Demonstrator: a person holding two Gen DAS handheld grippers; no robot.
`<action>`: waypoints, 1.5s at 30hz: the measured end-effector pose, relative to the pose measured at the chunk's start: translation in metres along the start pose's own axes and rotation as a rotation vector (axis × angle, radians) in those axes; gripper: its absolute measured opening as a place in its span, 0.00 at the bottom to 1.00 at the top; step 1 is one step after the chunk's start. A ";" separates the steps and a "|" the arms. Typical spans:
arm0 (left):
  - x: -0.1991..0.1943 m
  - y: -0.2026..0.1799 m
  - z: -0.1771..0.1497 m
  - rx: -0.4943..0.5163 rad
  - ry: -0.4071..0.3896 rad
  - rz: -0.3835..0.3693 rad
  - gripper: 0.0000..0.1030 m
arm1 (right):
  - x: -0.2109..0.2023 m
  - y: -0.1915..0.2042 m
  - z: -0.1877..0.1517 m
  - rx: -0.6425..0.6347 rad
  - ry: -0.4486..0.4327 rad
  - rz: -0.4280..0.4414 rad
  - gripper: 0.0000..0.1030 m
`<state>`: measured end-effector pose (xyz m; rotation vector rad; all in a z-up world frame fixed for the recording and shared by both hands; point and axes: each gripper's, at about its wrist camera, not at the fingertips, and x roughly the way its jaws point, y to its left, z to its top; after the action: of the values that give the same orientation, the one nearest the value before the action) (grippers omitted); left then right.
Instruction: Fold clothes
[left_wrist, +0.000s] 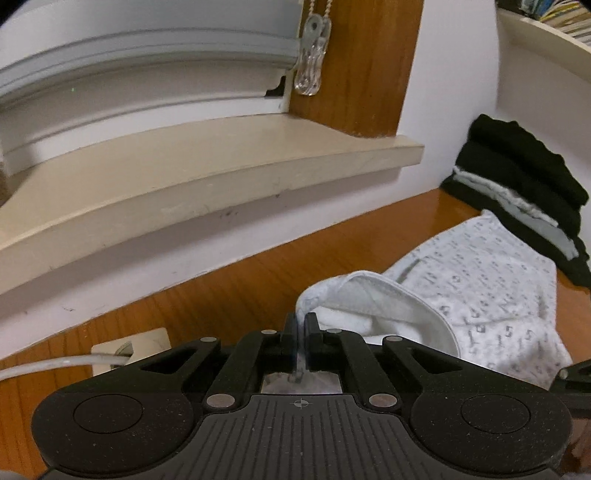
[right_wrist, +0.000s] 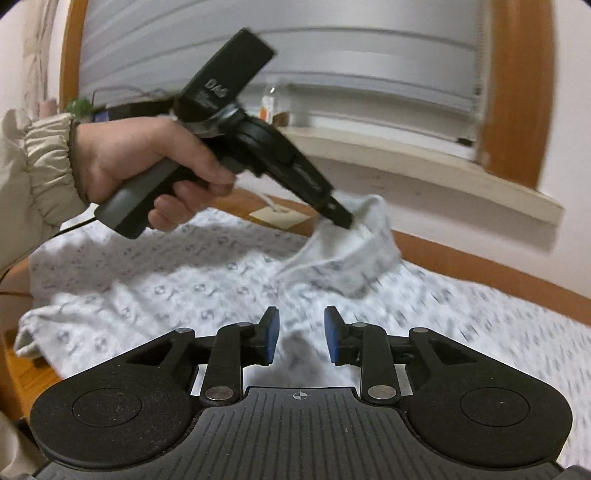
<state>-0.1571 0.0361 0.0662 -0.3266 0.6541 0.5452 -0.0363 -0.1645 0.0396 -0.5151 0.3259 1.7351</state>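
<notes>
Left wrist view: left gripper (left_wrist: 301, 319) clenched on a bunched white edge of the garment (left_wrist: 487, 280); a sliver of cloth shows between the pads.
Right wrist view: right gripper (right_wrist: 300, 332) released, jaws well apart, hanging over the garment (right_wrist: 177, 280); whether the pads touch cloth cannot be told.
Garment: white, small grey print, spread on the wooden floor (left_wrist: 229, 295); one flap lifted and curled over toward 1 o'clock in the right wrist view, pinched at its tip by the left gripper (right_wrist: 341, 218).
Hand: the person's hand (right_wrist: 147, 162), beige sleeve (right_wrist: 33, 166), grips the left tool's handle at 10 o'clock.
Stack: folded dark and grey clothes (left_wrist: 524, 192) at 2 o'clock in the left wrist view, against the wall, just beside the garment's far edge.
Socket: floor outlet with white cable (left_wrist: 129, 347) at 8 o'clock in the left wrist view, near the lifted flap.
Risk, slip: the pinch looks narrow; a quick pull could slide the edge out and drop the flap crooked.
Risk, drag: nothing pins the body, so carrying the flap across may tow the whole piece and wrinkle it.
Risk, snag: a low sweep near the cable could catch it.
Risk, stack: a wide swing toward 2 o'clock could nudge the pile.
Stage: a fold appears under way; which fold cannot be told.
</notes>
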 end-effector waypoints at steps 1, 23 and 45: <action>0.003 0.000 0.001 -0.002 -0.001 -0.003 0.03 | 0.008 0.001 0.003 -0.007 0.020 0.015 0.31; -0.163 0.020 0.005 -0.010 -0.194 0.005 0.03 | -0.032 0.084 0.061 -0.004 -0.238 0.220 0.05; -0.320 0.219 -0.139 -0.335 -0.165 0.326 0.05 | 0.078 0.319 0.127 -0.157 -0.140 0.524 0.12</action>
<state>-0.5612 0.0323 0.1442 -0.4871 0.4562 0.9882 -0.3801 -0.1092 0.0914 -0.4409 0.2371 2.3068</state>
